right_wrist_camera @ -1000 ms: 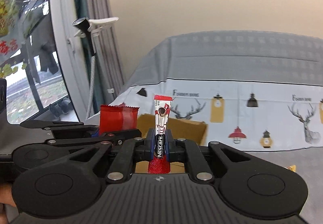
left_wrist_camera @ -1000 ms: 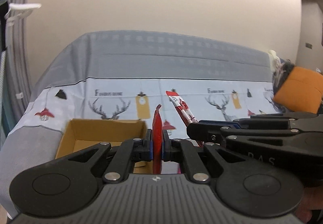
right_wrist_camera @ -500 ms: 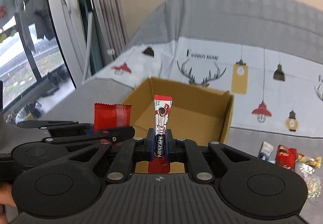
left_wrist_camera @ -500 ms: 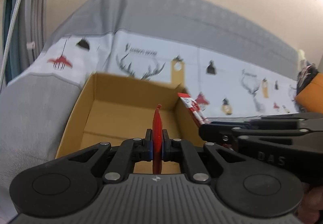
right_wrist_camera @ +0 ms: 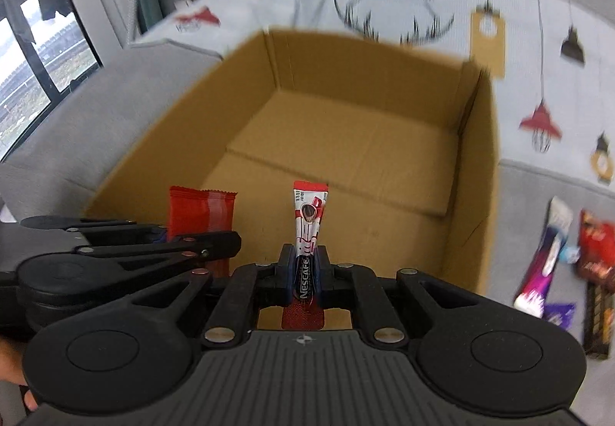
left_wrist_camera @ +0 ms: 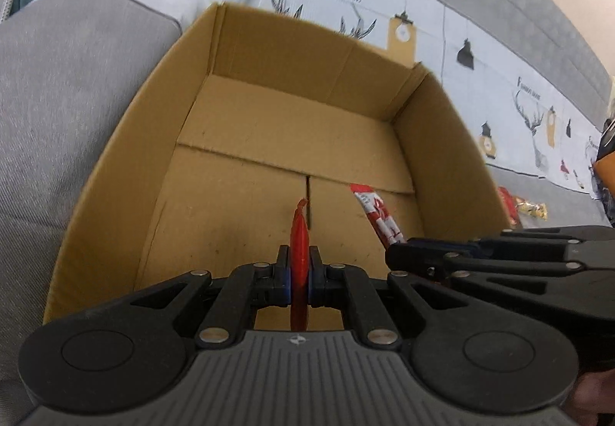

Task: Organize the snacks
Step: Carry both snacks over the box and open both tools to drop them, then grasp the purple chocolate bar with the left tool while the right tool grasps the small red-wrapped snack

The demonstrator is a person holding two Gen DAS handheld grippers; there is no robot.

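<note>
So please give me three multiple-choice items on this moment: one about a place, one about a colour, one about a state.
1. Where do both tools hang?
A. over the open cardboard box
B. over the loose snacks
C. beside the window

2. What colour is the flat packet in the left tool?
A. purple
B. red
C. yellow

3. How is the cardboard box inside?
A. half full
B. closed by flaps
C. empty

Key:
1 A: the left tool and right tool have the cardboard box below them.
2 B: the red packet shows beside the Nescafe stick.
3 C: only the bare floor shows.
</note>
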